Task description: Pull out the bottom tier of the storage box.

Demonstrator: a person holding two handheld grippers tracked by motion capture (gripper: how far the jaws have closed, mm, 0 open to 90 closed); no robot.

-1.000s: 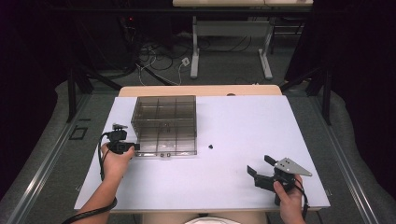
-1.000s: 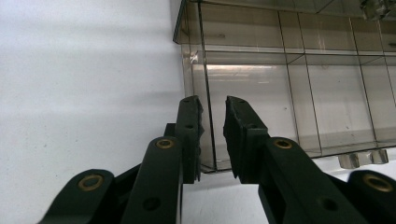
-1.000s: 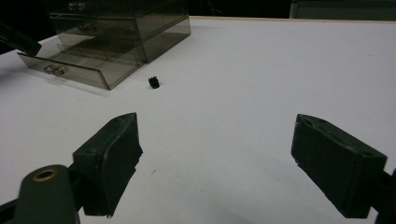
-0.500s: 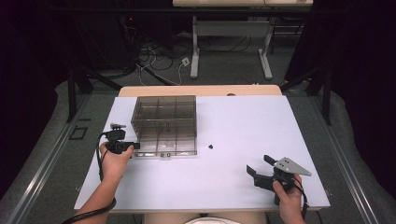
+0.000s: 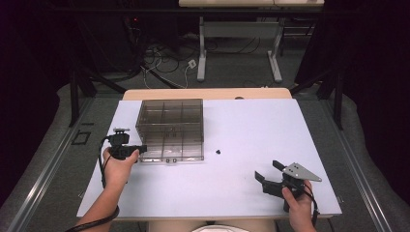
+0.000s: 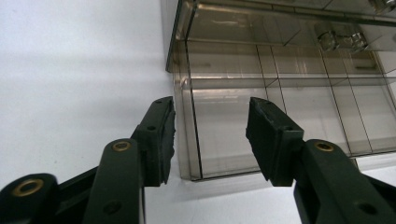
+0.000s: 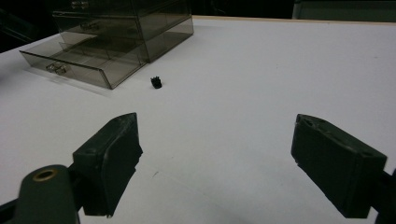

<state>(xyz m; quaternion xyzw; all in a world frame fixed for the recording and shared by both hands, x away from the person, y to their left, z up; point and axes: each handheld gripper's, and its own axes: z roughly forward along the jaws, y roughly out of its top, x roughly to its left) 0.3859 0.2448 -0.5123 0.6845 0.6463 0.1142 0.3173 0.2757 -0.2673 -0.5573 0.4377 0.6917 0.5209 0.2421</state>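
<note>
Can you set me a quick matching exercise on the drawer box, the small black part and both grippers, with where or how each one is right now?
Things:
1. left gripper
2. right gripper
3. small black part
4. drawer box

States:
A. lies loose on the white table, right of the box
B. open, jaws either side of the pulled-out drawer's corner
C. smoky clear plastic, bottom drawer pulled out
D. open wide over bare table, near the front right edge

Pairs: 1-B, 2-D, 3-A, 4-C
</note>
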